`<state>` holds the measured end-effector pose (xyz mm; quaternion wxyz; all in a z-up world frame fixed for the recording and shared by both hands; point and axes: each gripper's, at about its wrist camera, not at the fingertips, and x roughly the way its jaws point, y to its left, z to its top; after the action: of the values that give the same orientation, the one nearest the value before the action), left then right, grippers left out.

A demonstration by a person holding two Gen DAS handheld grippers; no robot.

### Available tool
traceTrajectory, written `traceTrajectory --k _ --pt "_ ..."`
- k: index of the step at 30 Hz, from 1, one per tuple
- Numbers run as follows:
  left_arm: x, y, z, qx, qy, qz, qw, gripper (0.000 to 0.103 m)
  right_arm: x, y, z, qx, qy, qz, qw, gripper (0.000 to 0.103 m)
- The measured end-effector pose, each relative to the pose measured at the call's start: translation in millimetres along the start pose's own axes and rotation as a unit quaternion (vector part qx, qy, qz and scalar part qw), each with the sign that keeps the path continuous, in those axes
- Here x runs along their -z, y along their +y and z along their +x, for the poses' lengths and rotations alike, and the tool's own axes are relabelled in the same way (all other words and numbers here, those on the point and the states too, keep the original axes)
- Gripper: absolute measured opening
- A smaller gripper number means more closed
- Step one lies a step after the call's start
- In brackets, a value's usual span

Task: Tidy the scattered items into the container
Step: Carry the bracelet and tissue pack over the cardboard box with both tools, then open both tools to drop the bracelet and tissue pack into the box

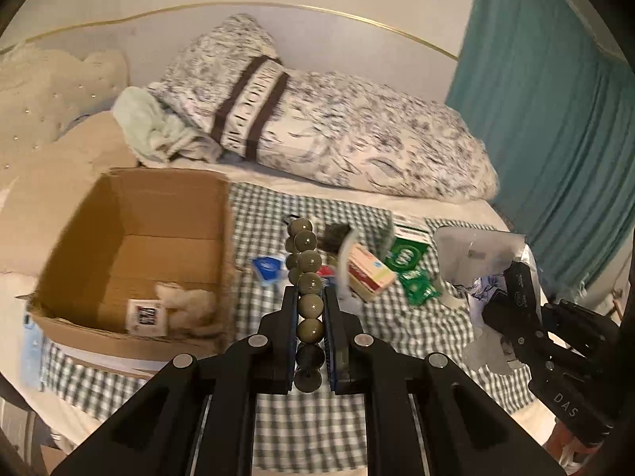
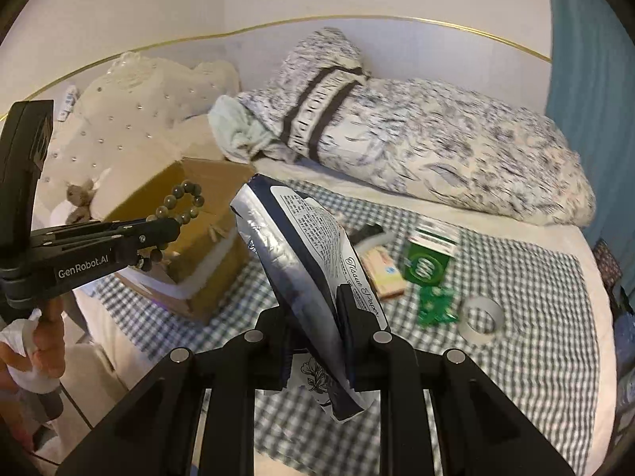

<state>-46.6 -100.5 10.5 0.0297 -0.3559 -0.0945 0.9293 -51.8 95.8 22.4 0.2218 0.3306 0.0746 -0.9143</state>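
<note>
Beads on a loop, the bracelet, sit clamped between the closed fingers of the left gripper, raised just right of the cardboard box. The right gripper is closed on a tissue pack, held tilted above the checked cloth.

Handling, as judged: the bracelet is hard, smooth and articulated, liable to swing or slip; its grip across the strand looks adequate. The pack is light, soft and slick-wrapped, and would crush under pressure; it is gripped near one end.

The box stands open, with a white fluffy item and a labelled item inside. No obstruction shows over its opening.

Remaining on the cloth: green packets, an orange-and-white carton, a tape roll.
</note>
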Motion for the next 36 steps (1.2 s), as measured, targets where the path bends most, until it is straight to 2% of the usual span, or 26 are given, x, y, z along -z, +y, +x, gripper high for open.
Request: traceTrajectory --k 5,12,17,21,26,32,33,34,35,36 --pt "-8.9 41.2 -2.0 -0.028 -0.011 -0.026 0.9992 0.011 -23.4 31.9 28.9 -0.037 0.001 -0.021 0.999 0.019" --pt "-16.1 95.0 11.0 -0.067 0.002 -0.056 0.9962 0.011 -62.0 77.7 76.5 -0.104 -0.003 -0.03 0.994 0.019" --pt "-26.3 121.5 21.5 -0.077 0.007 -0.064 0.9949 0.011 -82.8 102.7 112.3 -0.142 0.01 -0.026 0.989 0.019" --pt "-29.5 138.7 34.5 -0.074 0.007 -0.076 0.9943 0.011 -93.1 112.6 139.1 -0.148 0.023 -0.027 0.988 0.019" --pt "-24.2 152.4 55.7 -0.084 0.032 -0.078 0.9929 0.011 -97.8 117.1 173.1 -0.154 0.049 -0.015 0.987 0.019" --pt "-23.5 160.0 64.2 -0.076 0.03 -0.086 0.9929 0.011 -101.8 118.0 187.3 -0.17 0.04 0.0 0.985 0.025" --pt "-23.3 160.3 64.4 -0.082 0.026 -0.087 0.9925 0.016 -102.3 118.6 187.0 -0.173 0.035 -0.001 0.984 0.028" --pt "-23.3 160.4 64.5 -0.086 0.023 -0.088 0.9921 0.033 -102.8 118.9 185.8 -0.175 0.028 -0.002 0.984 0.041" --pt "-23.1 160.5 65.0 -0.089 0.021 -0.09 0.9917 0.048 -103.5 118.5 184.4 -0.175 0.019 0.0 0.984 0.062" --pt "-22.5 161.1 65.0 -0.095 0.019 -0.094 0.9908 0.083 -104.3 117.0 182.6 -0.171 0.01 0.005 0.985 0.072"
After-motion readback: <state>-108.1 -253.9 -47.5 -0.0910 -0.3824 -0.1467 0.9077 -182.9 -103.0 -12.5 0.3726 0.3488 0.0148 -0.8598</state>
